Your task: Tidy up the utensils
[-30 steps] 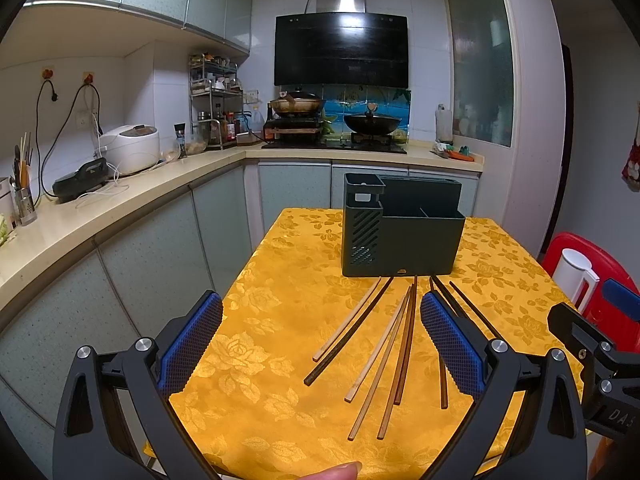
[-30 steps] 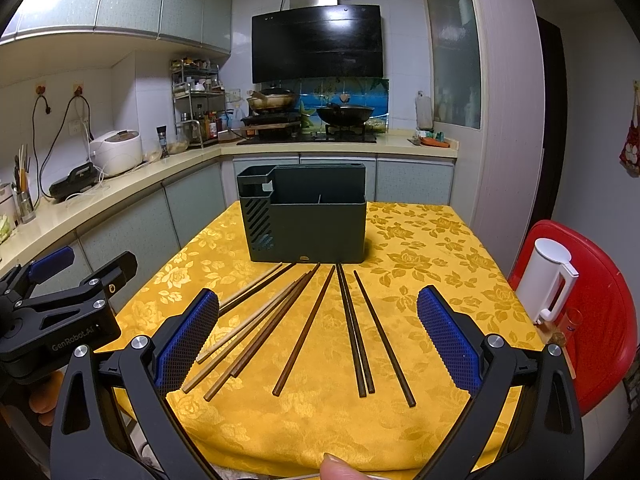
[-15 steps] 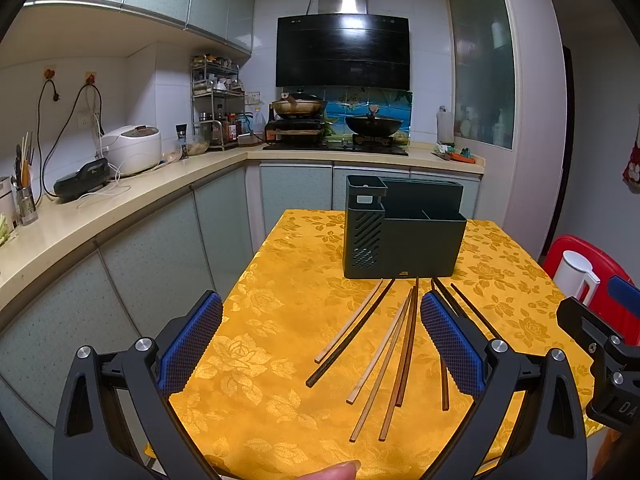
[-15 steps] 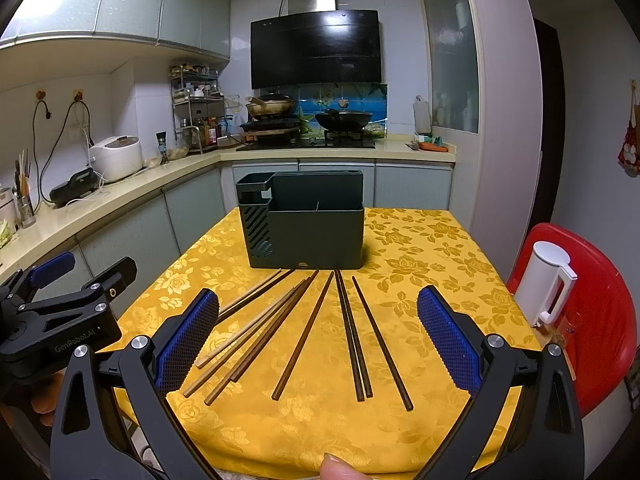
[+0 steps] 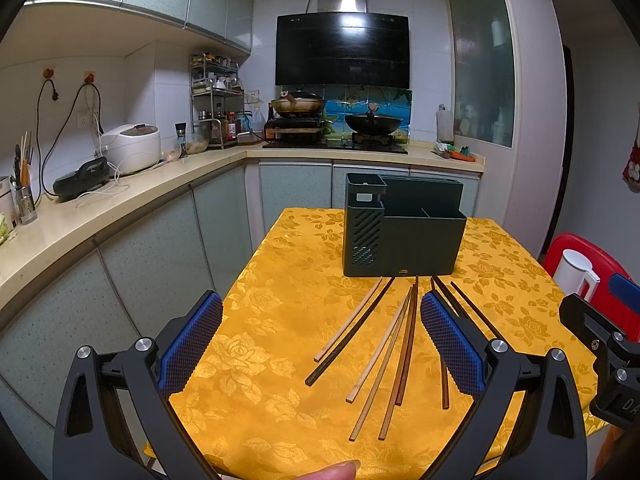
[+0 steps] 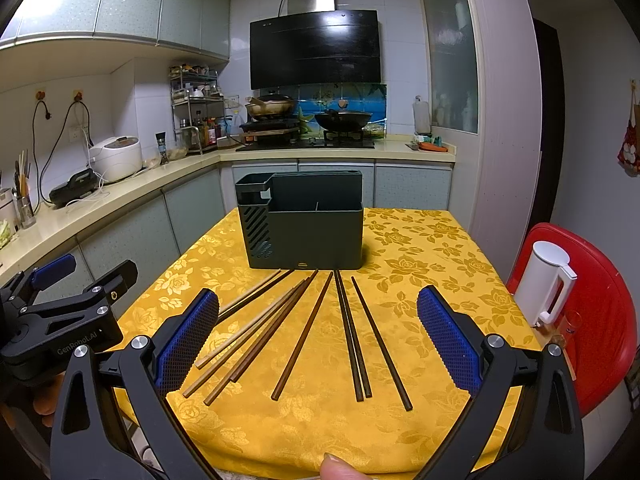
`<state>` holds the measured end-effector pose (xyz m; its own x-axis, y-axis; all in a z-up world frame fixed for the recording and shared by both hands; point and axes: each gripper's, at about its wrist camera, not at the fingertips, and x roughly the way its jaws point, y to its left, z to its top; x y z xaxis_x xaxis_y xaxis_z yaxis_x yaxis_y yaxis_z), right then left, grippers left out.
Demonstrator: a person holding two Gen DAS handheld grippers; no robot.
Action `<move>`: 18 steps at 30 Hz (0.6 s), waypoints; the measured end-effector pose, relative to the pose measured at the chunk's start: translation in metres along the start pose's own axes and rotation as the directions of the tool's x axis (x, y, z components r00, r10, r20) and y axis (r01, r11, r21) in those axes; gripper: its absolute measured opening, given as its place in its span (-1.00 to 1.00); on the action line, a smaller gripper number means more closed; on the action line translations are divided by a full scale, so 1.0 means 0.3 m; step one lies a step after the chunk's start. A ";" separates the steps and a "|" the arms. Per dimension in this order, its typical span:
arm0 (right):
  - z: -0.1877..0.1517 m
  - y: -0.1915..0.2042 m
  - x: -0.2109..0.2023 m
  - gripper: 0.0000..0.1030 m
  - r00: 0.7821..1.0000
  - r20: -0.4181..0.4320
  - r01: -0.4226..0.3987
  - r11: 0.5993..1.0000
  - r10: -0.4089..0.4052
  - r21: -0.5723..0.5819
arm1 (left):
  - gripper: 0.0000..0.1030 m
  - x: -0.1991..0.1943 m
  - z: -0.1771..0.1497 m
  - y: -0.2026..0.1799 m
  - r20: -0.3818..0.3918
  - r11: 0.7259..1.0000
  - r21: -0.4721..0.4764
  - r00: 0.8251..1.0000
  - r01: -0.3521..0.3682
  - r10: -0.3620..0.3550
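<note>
**Both claws wide, chopsticks fanned and waiting**

The left claw (image 5: 320,344) hung with its blue pads well apart and nothing between them, low over the near-left part of the worktop (image 5: 288,280). The right claw (image 6: 318,340) matched it, spread wide and empty, hovering above the near ends of the chopsticks (image 6: 304,332). Those sticks lay flat on the yellow cloth in a fan, far tips bunched just in front of the dark green utensil holder (image 6: 304,228), near ends splayed toward the worktop's near edge. None was in the holder yet, so the job looked barely begun.

The risks? The sticks were thin, flat and crowded, especially the left bunch, where several touched or crossed. A wide pinch there could have caught two at once or rolled one aside. The glossy cloth might have let a stick skid, or bunched under a pad. A stick gripped near one end would likely droop and could knock the holder's rim on the way in.

Room was good in the middle, with open cloth left of the fan. The near edge sat close to the stick ends, so a nudge could have sent one off. To the right, a white kettle (image 6: 544,284) on a red chair (image 6: 600,320) stood just beside the worktop, tightening the right claw's swing.
</note>
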<state>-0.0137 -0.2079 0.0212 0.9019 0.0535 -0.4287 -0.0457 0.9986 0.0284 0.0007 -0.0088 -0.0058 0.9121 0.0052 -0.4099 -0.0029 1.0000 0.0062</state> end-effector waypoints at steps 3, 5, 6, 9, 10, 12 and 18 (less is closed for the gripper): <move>-0.001 -0.001 0.000 0.87 1.000 0.000 0.000 1.000 0.000 0.000 | 0.86 0.002 -0.001 -0.003 0.000 1.000 0.000 1.000 0.001 -0.001; -0.001 -0.001 0.000 0.87 1.000 -0.001 0.000 1.000 0.000 0.000 | 0.86 0.003 0.000 0.000 -0.002 1.000 0.001 1.000 0.001 -0.001; 0.000 -0.001 0.000 0.87 1.000 -0.001 0.000 1.000 0.000 0.000 | 0.86 0.000 0.003 0.004 -0.002 1.000 0.001 1.000 0.001 -0.001; -0.001 -0.001 -0.001 0.87 1.000 0.000 0.000 1.000 0.000 0.000 | 0.86 -0.001 0.003 0.004 -0.002 1.000 0.000 1.000 0.001 -0.001; -0.002 -0.001 -0.001 0.87 1.000 0.001 0.000 1.000 0.000 0.000 | 0.86 0.000 0.002 0.003 -0.002 1.000 0.001 1.000 0.002 -0.002; -0.002 -0.002 -0.001 0.87 1.000 0.001 0.000 1.000 0.000 0.000 | 0.86 0.000 0.002 0.003 -0.002 1.000 0.001 1.000 0.001 -0.001; -0.002 -0.001 -0.001 0.87 1.000 0.001 0.000 1.000 0.000 0.001 | 0.86 0.000 0.003 0.004 -0.002 1.000 0.000 1.000 0.002 -0.002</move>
<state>-0.0143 -0.2081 0.0208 0.9021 0.0532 -0.4282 -0.0452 0.9986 0.0288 0.0010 -0.0076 -0.0049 0.9111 0.0036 -0.4121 -0.0014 1.0000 0.0057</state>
